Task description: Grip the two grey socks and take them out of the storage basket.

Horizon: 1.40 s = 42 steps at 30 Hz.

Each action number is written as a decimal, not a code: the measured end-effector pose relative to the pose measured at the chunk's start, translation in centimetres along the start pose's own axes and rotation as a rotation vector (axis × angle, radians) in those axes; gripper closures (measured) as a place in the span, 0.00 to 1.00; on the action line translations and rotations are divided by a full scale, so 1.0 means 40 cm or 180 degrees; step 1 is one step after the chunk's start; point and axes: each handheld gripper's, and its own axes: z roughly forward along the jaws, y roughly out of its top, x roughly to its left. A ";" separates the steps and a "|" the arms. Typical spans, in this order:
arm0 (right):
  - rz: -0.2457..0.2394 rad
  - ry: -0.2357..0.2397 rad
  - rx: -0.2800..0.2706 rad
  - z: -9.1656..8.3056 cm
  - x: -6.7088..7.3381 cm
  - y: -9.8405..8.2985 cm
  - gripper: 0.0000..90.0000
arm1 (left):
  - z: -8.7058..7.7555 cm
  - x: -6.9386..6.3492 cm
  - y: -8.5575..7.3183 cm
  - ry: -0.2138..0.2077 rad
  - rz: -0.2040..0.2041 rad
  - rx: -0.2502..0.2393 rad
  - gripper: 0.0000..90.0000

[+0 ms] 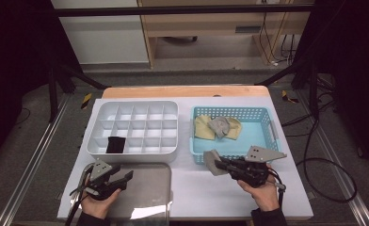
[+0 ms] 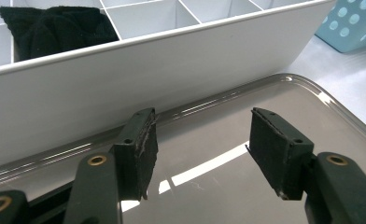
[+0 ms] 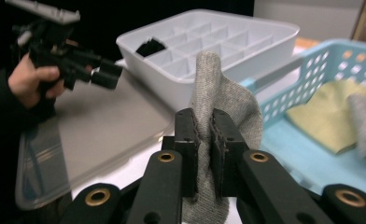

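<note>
Steel tray [image 1: 145, 190] on white table [image 1: 206, 188]

black cloth [image 1: 115, 144] in the white divided organizer [image 1: 94, 123]; yellow cloth [image 1: 202, 127] in the blue basket [image 1: 265, 123].

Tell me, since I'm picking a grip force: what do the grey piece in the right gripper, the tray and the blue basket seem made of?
Grey sock: soft knitted fabric, matte; fine ribbed weave shows, and it folds limply between the right gripper's shut jaws. Tray: probably polished metal or glossy plastic; it mirrors the lights. Blue basket: likely rigid moulded plastic, with a perforated wall.
</note>
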 end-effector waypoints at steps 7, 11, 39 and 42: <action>0.0011 0.0084 0.0162 0.018 0.023 -0.043 0.92 | -0.003 -0.001 0.001 -0.0007 0.0007 -0.0018 0.45; 0.0036 0.0137 0.0271 0.033 0.030 -0.070 0.92 | -0.004 0.001 0.001 -0.0003 0.0005 -0.0021 0.45; 0.0202 -0.0104 0.0686 0.068 0.015 -0.148 0.63 | 0.000 -0.001 -0.001 0.0009 0.0006 0.0021 0.41; 0.0196 -0.0104 0.0632 0.058 0.017 -0.138 0.61 | -0.001 0.000 -0.001 0.0012 0.0005 0.0021 0.41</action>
